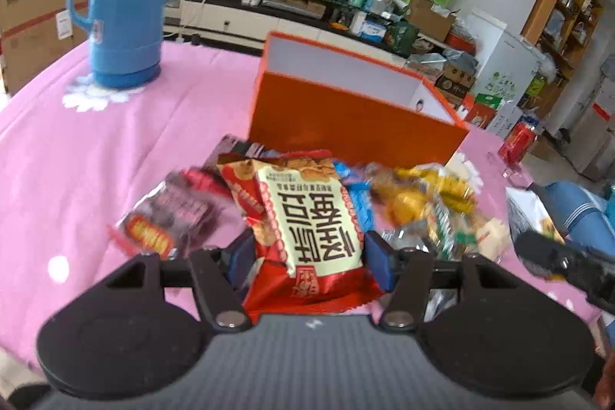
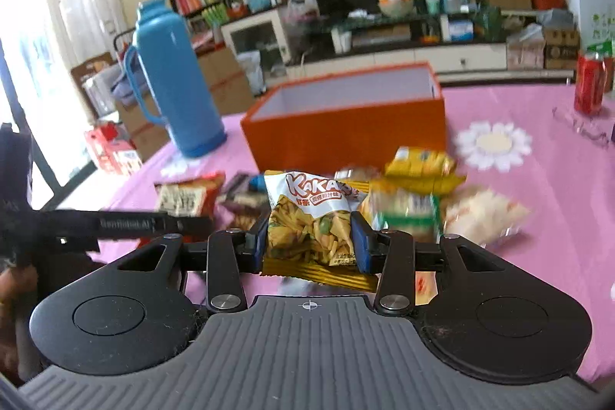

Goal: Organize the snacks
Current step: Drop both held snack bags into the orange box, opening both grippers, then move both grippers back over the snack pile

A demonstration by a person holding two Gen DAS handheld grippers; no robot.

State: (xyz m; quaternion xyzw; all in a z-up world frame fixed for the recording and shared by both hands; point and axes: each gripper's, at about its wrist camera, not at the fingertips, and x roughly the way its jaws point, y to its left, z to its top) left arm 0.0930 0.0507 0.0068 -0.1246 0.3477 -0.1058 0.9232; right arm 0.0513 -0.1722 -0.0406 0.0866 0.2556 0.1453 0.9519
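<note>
Left wrist view: the open orange cardboard box with a white inside (image 1: 357, 118) stands on the pink flowered tablecloth (image 1: 96, 156), just behind the heap of snack packets (image 1: 430, 206). Only its white inner walls show from here; its floor is hidden, so what it holds cannot be told. The tall blue plastic thermos jug with a handle (image 1: 123, 6) stands upright at the far left of the cloth, well apart from the box. The left gripper (image 1: 307, 256) is clenched on a red packet with a cream label and large dark characters (image 1: 307, 229); its blue pads press the packet's two sides, and the packet's crimped red end points back toward the camera. A dark red packet (image 1: 173, 214) lies just to its left, and yellow and green packets are blurred to its right. The other tool shows as a dark shape at the right edge.

Right wrist view: the orange box (image 2: 346, 129) again shows its white inner walls, and no item is seen in the visible part. The blue jug (image 2: 173, 83) stands to its left, and a red drinks can (image 2: 590, 83) stands upright at the far right. The right gripper (image 2: 311, 241) grips a white-and-yellow packet marked KAKA, printed with pale chip sticks (image 2: 315, 218), squeezed between the blue pads, in front of the box above the cloth. Yellow, green and pale packets lie close by on its right, blurred.
</note>
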